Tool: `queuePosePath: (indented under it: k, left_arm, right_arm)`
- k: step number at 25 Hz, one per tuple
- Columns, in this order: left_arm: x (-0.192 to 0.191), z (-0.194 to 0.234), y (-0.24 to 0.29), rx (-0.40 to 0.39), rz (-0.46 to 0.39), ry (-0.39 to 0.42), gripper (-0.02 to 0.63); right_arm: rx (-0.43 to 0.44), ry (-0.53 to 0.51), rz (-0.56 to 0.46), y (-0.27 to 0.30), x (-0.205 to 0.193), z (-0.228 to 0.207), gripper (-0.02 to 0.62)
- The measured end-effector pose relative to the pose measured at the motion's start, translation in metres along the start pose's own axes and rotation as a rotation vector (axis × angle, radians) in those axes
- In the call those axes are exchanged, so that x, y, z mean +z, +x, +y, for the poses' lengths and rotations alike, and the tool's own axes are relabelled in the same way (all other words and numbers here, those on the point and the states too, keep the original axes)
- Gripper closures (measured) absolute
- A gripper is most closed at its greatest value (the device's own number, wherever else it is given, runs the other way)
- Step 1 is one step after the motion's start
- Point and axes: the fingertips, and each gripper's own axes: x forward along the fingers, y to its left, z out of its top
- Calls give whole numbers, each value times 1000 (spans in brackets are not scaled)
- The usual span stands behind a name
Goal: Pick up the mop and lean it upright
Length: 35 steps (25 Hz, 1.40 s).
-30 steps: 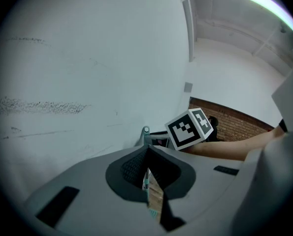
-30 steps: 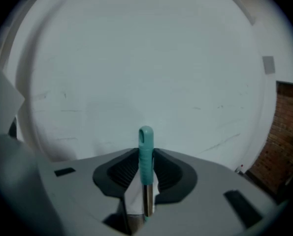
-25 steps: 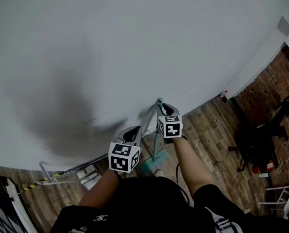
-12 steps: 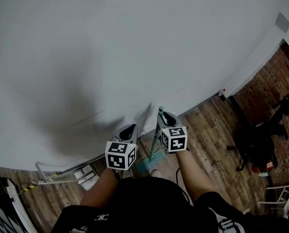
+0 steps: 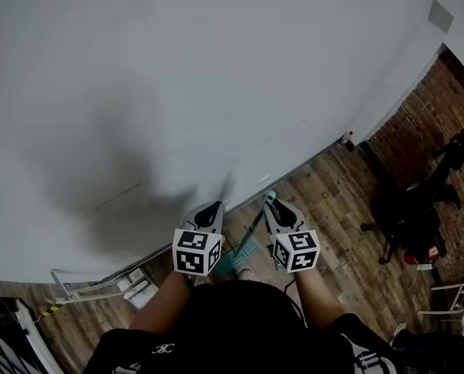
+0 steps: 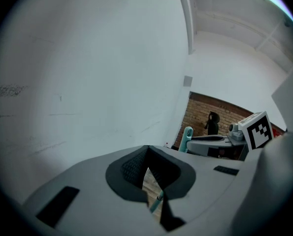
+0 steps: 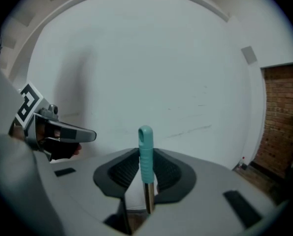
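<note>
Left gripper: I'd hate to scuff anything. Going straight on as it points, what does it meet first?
Likely the white wall; nothing shows between the left gripper and it, though depth is unclear.

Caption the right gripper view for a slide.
Right tool clamps the teal-gripped metal mop handle, facing a white wall.
</note>
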Motion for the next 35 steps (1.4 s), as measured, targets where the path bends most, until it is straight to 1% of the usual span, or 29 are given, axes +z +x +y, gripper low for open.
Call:
queuePosePath:
  k: [4, 8, 10, 15, 25, 30, 35]
  left_arm:
    - [2, -5, 3, -1, 1, 9, 607]
    - [7, -7, 0, 0, -24, 33, 609]
    - [8, -8, -1, 0, -26, 31, 609]
    - [5, -7, -3, 0, -20, 20, 609]
    - [0, -6, -8, 11, -6, 36, 609]
    - [-3, -5, -15, 28, -3, 45, 609]
    - [-5, 4, -28, 81, -8, 49, 609]
  right_arm:
    - [-2, -10, -15, -5, -1, -4, 500]
    - [8, -26, -21, -4, 0, 2, 500]
    - [11, -24, -26, -4, 0, 4, 500]
    - [15, -19, -32, -6, -1, 5, 500]
    - [30, -24, -38, -3, -2, 9, 500]
    - [48, -29, -44, 0, -1, 13, 500]
    - [81, -37, -46, 11, 1, 21, 500]
